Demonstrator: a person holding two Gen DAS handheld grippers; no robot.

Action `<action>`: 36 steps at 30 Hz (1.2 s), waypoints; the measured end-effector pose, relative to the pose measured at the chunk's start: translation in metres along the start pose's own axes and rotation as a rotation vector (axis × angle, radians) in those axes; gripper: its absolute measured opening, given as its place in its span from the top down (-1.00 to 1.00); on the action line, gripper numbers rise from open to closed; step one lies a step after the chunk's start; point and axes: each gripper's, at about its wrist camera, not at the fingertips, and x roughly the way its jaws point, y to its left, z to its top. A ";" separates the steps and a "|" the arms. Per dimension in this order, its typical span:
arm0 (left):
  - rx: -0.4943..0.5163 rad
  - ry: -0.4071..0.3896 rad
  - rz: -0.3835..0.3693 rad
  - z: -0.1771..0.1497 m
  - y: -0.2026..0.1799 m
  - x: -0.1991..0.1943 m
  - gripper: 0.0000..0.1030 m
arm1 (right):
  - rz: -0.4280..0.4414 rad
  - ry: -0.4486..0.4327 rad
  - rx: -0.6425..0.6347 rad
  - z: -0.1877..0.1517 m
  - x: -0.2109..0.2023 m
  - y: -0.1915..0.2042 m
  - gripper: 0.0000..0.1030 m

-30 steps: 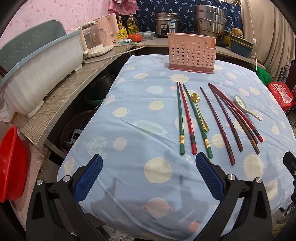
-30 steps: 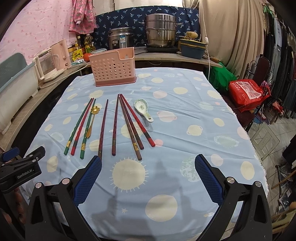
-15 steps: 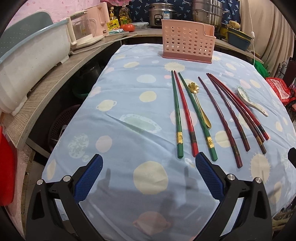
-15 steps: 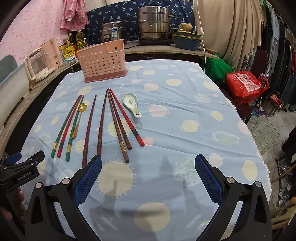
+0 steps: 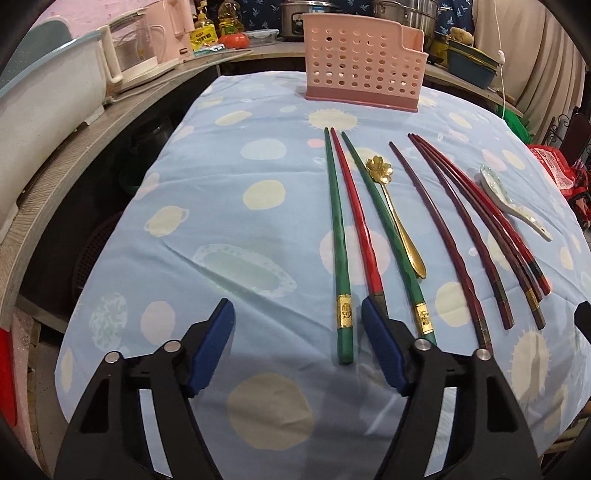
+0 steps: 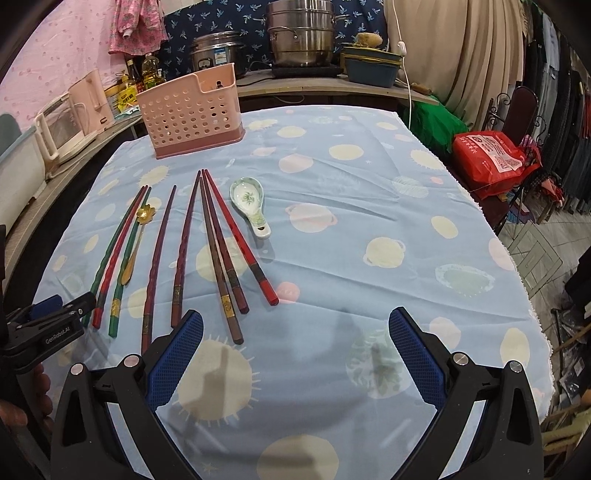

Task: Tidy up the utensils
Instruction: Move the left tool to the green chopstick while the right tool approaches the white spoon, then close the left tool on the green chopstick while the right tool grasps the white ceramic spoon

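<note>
A pink perforated utensil holder stands at the far end of the blue cloth-covered table; it also shows in the right wrist view. Green and red chopsticks, a gold flower spoon, several dark red chopsticks and a white ceramic spoon lie in a row. My left gripper is open low over the near ends of the green and red chopsticks; its right finger covers the red one's end. My right gripper is open and empty, right of the dark chopsticks' ends.
A counter on the left carries a white tub and a pink appliance. Pots stand behind the table. A red bag and a chair are at the right. The table's near edge is just below both grippers.
My left gripper has moved forward and down toward the green and red chopstick ends, and its jaws have narrowed. My right gripper has moved forward a little.
</note>
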 end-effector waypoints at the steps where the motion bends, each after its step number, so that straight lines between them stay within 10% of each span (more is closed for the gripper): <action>1: 0.000 0.007 -0.005 0.000 0.000 0.002 -0.21 | 0.000 0.001 0.001 0.001 0.001 0.000 -0.87; 16: 0.023 0.000 -0.090 -0.001 0.000 -0.003 0.84 | -0.001 0.001 -0.001 0.008 0.010 0.003 -0.87; 27: -0.010 0.005 -0.081 0.006 0.012 0.003 0.86 | 0.016 -0.026 0.009 0.032 0.019 -0.002 -0.67; 36: -0.002 0.007 -0.078 0.009 0.010 0.006 0.86 | 0.108 0.000 0.033 0.066 0.053 -0.002 0.05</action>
